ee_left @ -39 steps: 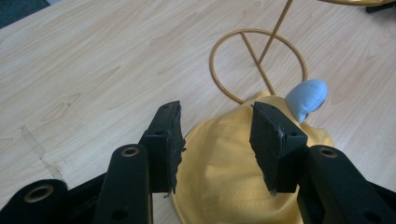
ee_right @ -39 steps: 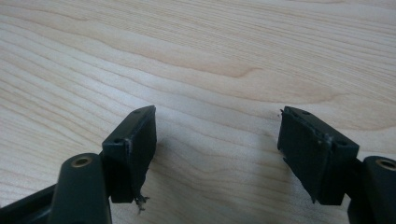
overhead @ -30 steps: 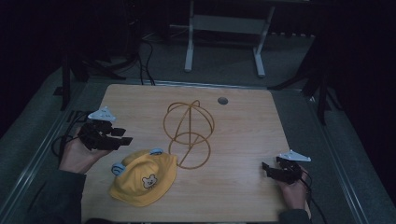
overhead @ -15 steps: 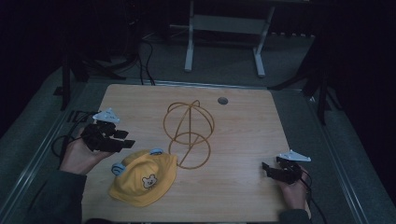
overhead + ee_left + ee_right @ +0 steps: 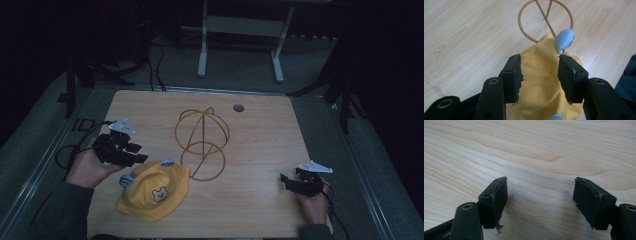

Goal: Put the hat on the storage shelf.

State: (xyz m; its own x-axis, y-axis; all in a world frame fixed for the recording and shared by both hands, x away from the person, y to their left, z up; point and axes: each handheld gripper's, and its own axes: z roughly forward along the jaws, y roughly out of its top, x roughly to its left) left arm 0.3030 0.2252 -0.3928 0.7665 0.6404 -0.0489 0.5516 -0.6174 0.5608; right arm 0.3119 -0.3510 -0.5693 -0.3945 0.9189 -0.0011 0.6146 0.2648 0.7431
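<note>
Yellow hat (image 5: pixel 154 191) with blue ears lies at the lower left of the table (image 5: pixel 260 150) in the high view, touching the gold wire stand (image 5: pixel 202 142). Just left of it, the left gripper (image 5: pixel 539 75) hovers with jaws apart over the fabric. At lower right, the right gripper (image 5: pixel 540 202) gapes wide over bare wood.

The high view is dim with black surroundings, while both gripper views are bright and sharp.
</note>
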